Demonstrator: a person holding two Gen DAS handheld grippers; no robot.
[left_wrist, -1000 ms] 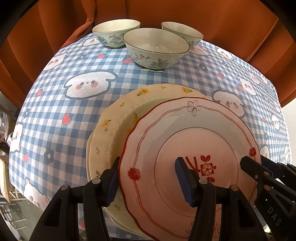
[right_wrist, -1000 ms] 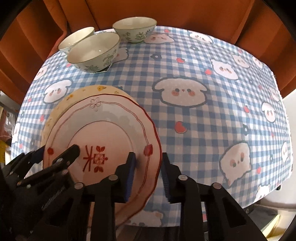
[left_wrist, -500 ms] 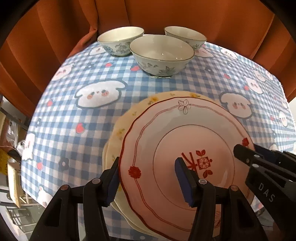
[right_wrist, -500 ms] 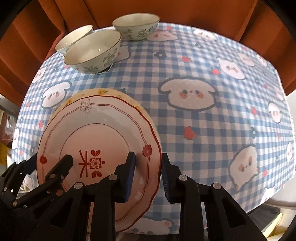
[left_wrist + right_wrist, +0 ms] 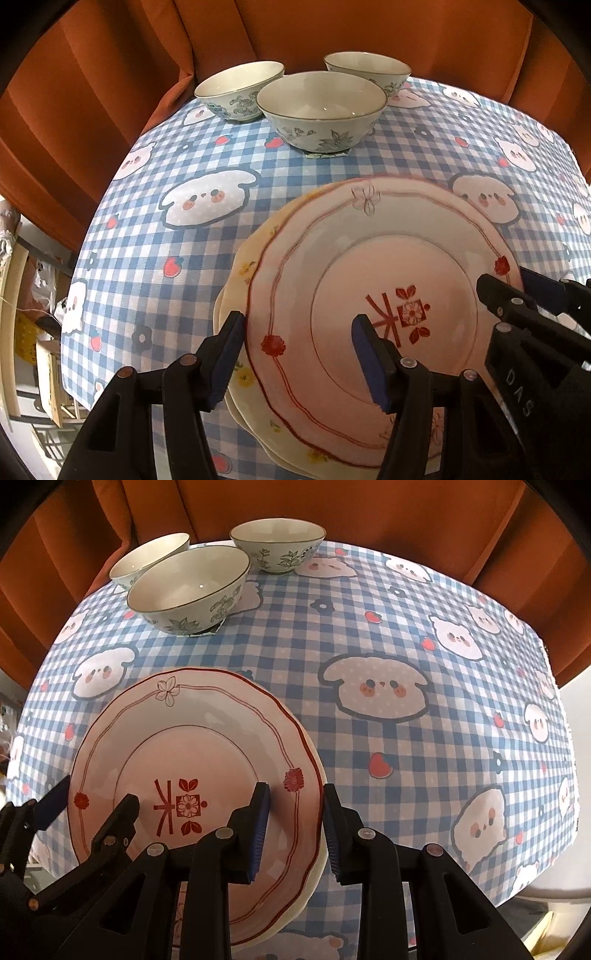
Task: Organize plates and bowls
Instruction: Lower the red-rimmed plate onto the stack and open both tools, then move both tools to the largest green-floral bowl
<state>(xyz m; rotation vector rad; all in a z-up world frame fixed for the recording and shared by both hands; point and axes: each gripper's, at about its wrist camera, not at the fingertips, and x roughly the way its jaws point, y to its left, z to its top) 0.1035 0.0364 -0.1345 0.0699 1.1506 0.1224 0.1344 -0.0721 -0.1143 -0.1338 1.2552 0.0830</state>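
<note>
Pink plate (image 5: 373,280): scalloped, red-rimmed, a red flower motif at its centre; it lies on top of the stack near the front edge of the desk (image 5: 424,657).
Yellow-flowered plate (image 5: 255,258): cream, directly under the pink plate, showing only as a crescent along the left side in the left wrist view; another pale rim shows beneath it.
Bowls: three pale bowls with blue-green leaf prints stand close together at the far side of the desk; the nearest bowl (image 5: 321,110) sits in front of the gap between the other two (image 5: 240,90) (image 5: 369,70).
Left claw (image 5: 295,354): open, and its jaws have just been opening; they straddle the left edge of the plate stack without pressing on it.
Right claw (image 5: 295,830): jaws set narrowly either side of the pink plate's right rim; whether the pads (image 5: 260,827) press on it I cannot tell.
Desk cover: blue-and-white checked cloth with cartoon puppies and strawberries.
Backdrop: orange curtain (image 5: 332,506) behind the desk.
</note>
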